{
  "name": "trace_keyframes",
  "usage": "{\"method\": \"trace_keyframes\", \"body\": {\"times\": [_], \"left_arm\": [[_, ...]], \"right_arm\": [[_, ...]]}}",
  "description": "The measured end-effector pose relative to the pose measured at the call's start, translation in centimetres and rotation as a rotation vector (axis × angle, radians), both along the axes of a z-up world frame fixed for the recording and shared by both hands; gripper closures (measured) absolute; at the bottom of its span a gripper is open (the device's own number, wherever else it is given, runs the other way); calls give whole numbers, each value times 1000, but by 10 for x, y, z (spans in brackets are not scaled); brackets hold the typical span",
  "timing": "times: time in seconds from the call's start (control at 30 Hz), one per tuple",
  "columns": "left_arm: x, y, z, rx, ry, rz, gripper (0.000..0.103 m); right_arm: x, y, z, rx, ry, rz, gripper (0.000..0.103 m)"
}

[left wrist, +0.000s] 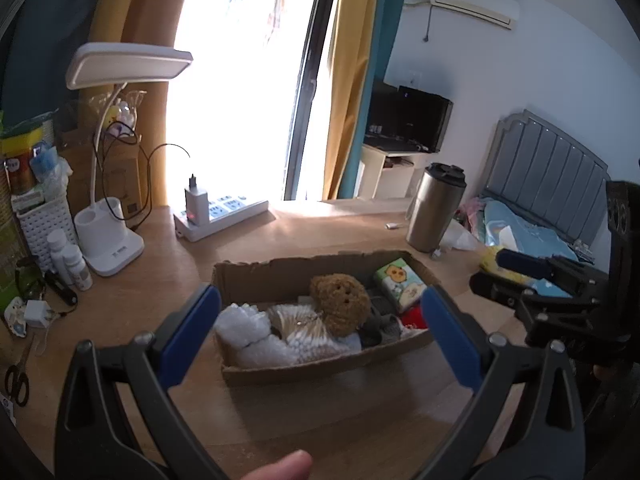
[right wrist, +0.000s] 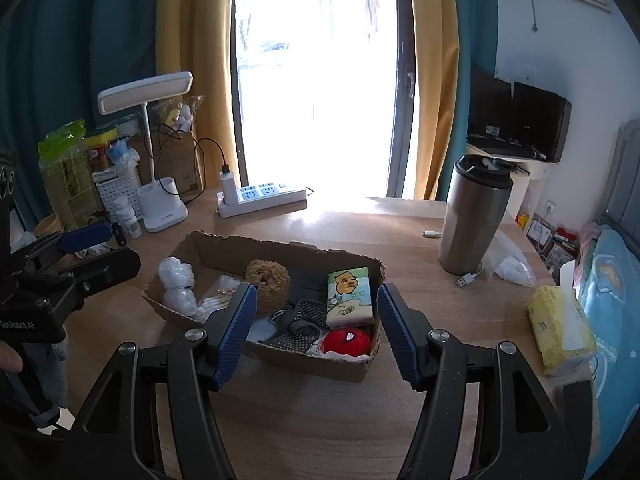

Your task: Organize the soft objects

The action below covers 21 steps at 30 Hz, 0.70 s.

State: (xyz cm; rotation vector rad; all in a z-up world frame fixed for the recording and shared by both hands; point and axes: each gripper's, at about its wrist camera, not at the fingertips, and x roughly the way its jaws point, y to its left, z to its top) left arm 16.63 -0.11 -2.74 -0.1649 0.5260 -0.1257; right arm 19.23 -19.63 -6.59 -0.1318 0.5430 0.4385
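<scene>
Soft objects fill the cardboard box (right wrist: pixel 362 368) just ahead of both empty, spread grippers, left (left wrist: pixel 320 336) and right (right wrist: pixel 316 330); sorting looks nearly finished, next likely withdrawing

The window (right wrist: pixel 320 80) is blown out to white, so what lies outside stays unreadable apart from faint shapes of hanging clothes. In the cardboard box (left wrist: pixel 248 272), the brown plush toy (left wrist: pixel 340 304) covers part of the grey fabric (left wrist: pixel 380 320) behind it, and the red item (left wrist: pixel 414 316) shows only as a sliver behind the left gripper's (left wrist: pixel 320 320) right finger. The scissors (left wrist: pixel 16 384) are cut off by the left edge. Labels on the small white bottles (left wrist: pixel 72 260) are too small to read. The right gripper's (right wrist: pixel 312 332) left finger hides the box's near wall.
</scene>
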Motion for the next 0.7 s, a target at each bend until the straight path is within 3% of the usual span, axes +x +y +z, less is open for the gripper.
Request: {"method": "trace_keyframes", "body": {"times": [0.7], "left_arm": [[-63, -2, 8, 22, -70, 19, 1]], "right_arm": [[-62, 0, 9, 3, -50, -26, 36]]}}
